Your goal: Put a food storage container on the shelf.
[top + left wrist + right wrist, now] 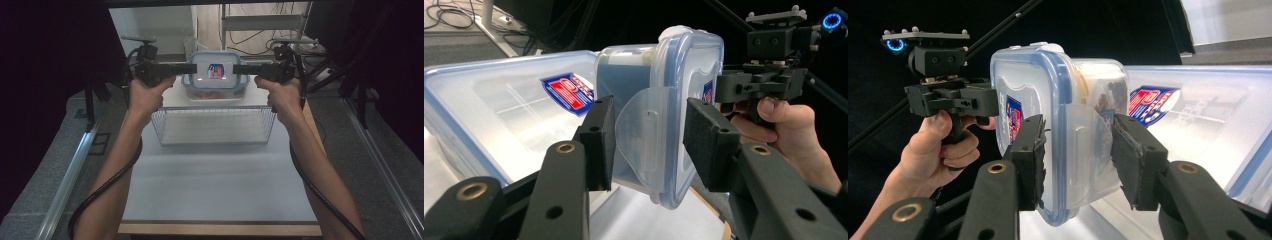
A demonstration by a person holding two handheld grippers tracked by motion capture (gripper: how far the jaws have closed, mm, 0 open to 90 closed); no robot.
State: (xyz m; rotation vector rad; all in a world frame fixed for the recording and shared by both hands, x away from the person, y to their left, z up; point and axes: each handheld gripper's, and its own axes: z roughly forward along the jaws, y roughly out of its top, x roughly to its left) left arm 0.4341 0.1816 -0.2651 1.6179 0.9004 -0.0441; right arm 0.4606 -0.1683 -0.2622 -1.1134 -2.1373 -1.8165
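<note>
Lifting of a lidded plastic container (215,75) is under way, judged from its position between both grippers, held above a larger clear box (215,95) at the far end of the bench (215,185). The left gripper (649,142) is pinched on one end of the container across a lid latch flap (639,125); the right gripper (1078,150) is pinched on the opposite end the same way. Jaws are partly spread around the container on both sides. Some food is seen inside, not identifiable. A wire basket (215,125) sits in front of the box. Grasp is done; transfer and set-down are judged still left, destination not clear.
</note>
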